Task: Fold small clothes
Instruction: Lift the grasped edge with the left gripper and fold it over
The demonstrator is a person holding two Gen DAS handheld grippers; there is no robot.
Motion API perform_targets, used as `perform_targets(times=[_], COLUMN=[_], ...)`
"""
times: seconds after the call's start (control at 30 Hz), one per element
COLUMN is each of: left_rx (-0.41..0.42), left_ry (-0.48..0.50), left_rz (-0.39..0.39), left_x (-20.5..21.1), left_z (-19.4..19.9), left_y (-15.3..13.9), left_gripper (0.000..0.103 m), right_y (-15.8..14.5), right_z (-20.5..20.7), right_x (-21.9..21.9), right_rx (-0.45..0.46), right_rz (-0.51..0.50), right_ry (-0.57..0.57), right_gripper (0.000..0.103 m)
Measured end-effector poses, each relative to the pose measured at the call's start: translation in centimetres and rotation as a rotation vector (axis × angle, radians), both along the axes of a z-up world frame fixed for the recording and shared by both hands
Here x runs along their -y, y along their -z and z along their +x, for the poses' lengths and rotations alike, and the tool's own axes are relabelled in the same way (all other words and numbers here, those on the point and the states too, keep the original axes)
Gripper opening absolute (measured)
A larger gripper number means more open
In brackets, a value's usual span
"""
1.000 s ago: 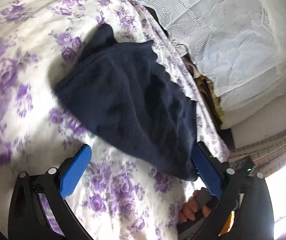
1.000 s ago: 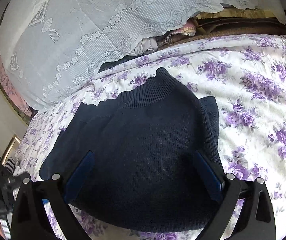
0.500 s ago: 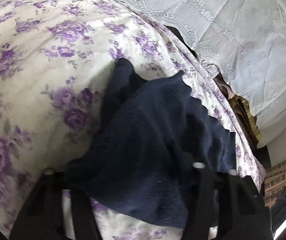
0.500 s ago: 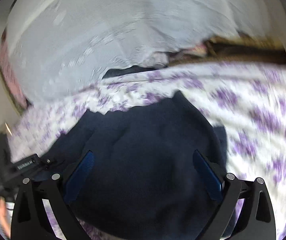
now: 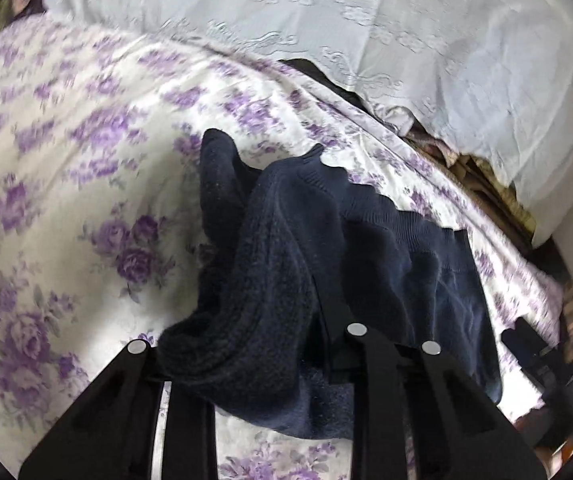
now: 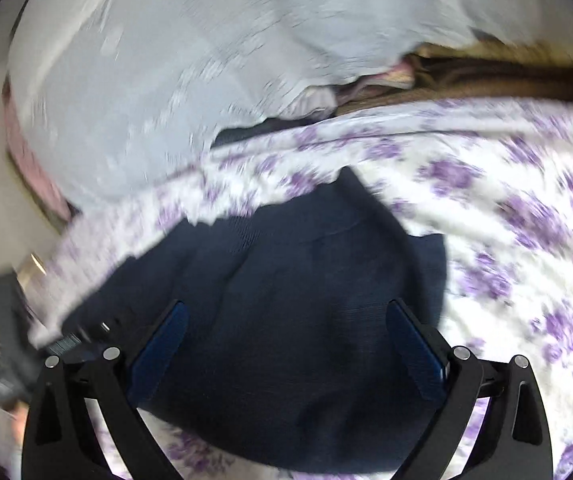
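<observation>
On a bed's floral sheet (image 5: 86, 208), a navy sweater (image 5: 270, 280) lies with one edge bunched and lifted between the fingers of the left gripper (image 5: 254, 360), whose jaws are closing on the thick knit fold. A second ago those jaws stood wide apart, blue pads showing on either side of the flat garment; now the pads are hidden under the gathered cloth, and the sweater's near side stands in a ridge where it lay smooth before. The right gripper (image 6: 286, 344) hangs over the sweater (image 6: 286, 300) with its jaws wide open, blue pads (image 6: 158, 344) clear of the cloth and nothing held, just as they stood a second ago. Its view is blurred, and the sweater's collar sits lower in the frame than earlier. A white lace cover (image 5: 366, 20) drapes over the pile behind the bed.
</observation>
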State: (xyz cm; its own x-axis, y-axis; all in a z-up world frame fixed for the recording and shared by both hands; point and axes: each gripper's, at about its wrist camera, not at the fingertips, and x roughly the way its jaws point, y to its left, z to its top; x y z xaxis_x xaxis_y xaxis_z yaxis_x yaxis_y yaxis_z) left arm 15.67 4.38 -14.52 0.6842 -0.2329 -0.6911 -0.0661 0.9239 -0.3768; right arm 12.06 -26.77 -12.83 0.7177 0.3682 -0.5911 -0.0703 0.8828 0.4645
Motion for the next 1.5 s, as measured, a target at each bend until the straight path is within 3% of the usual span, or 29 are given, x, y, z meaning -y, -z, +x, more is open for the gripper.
perform_targets(times=[0.13,0.27,0.43,0.53,0.83,1.07,1.1,1.17,1.2,1.37,1.5], left_rx=[0.009,0.055,0.126,0.143,0.160,0.183,0.183,0.184,0.185,0.188,0.210], left_ry=[0.020,0.070,0.144,0.175,0.255,0.301,0.300,0.310,0.315,0.342,0.372], left_rz=[0.061,0.132,0.201,0.234,0.285,0.364,0.372,0.393,0.401,0.426,0.446], left_x=[1.2,3.4,7.0,8.8,12.7,16.1,16.3,17.0,17.3,18.9,21.0], left_z=[0.0,-0.4,-1.7,-2.1,-3.0,-3.8,-3.9,-4.0,-4.0,-4.1,-4.2], left_y=[-1.0,-2.9,-4.6,-5.0,-4.7,-4.3,-4.3,-4.2,-4.3,-4.9,-5.8], left_gripper=[0.022,0.021,0.019,0.019,0.019,0.019,0.019,0.019,0.019,0.019,0.020], right_y=[1.1,1.8,1.2,1.3,2.5,3.2,3.4,3.7,3.7,3.4,1.4], right_z=[0.4,1.0,1.4,2.1,4.1,5.4,5.5,5.8,5.9,6.1,5.7], right_x=[2.9,1.8,-1.2,-2.4,-1.8,-1.6,-1.3,-0.5,-0.2,1.1,3.2], right_rx=[-0.059,-0.096,-0.097,-0.114,-0.174,-0.193,-0.183,-0.156,-0.152,-0.127,-0.049], right_rz=[0.227,0.413,0.498,0.523,0.716,0.778,0.775,0.762,0.760,0.755,0.704], right_ry=[0.011,-0.119,-0.301,-0.349,-0.385,-0.406,-0.387,-0.346,-0.337,-0.308,-0.299], right_gripper=[0.100,0.100,0.100,0.100,0.100,0.099,0.098,0.077,0.060,0.058,0.045])
